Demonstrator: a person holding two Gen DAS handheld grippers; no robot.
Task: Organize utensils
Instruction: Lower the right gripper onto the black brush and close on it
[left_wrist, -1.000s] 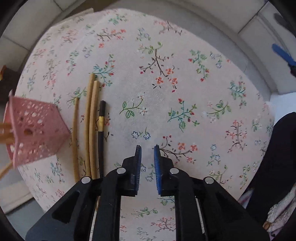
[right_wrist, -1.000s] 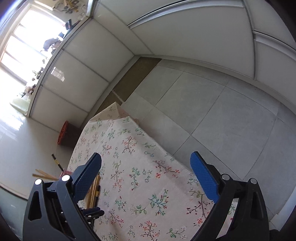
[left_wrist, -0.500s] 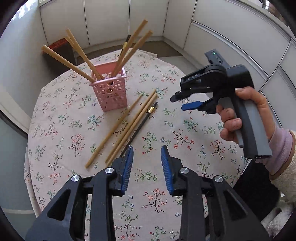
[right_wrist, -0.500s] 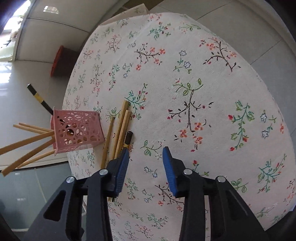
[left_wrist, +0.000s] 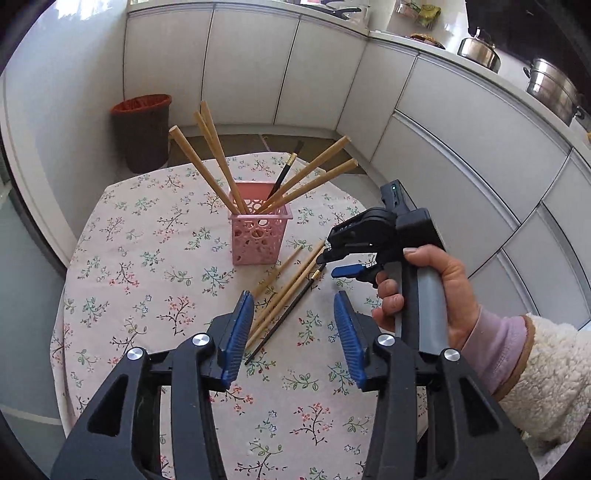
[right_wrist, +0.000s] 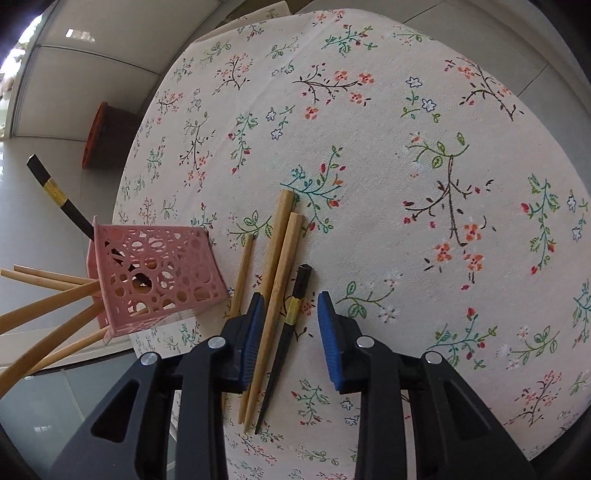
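Note:
A pink perforated basket (left_wrist: 258, 236) stands on the flowered table and holds several wooden chopsticks and one black one. Beside it lie three wooden chopsticks (left_wrist: 284, 291) and a black chopstick (left_wrist: 291, 310) with a gold band. My right gripper (left_wrist: 327, 260) hovers over their far ends, open; in its own view (right_wrist: 291, 314) the jaws straddle a wooden chopstick (right_wrist: 277, 291) and the black chopstick (right_wrist: 291, 314). My left gripper (left_wrist: 295, 325) is open and empty, raised above the table's near side. The basket also shows in the right wrist view (right_wrist: 155, 273).
The round table has a floral cloth (left_wrist: 147, 266). A dark bin with a red rim (left_wrist: 142, 129) stands on the floor behind it. White cabinets line the wall, with metal pots (left_wrist: 550, 88) on the counter at the right.
My left gripper has pulled back, risen and opened wider. My right gripper has dropped down to the loose chopsticks, jaws now around them.

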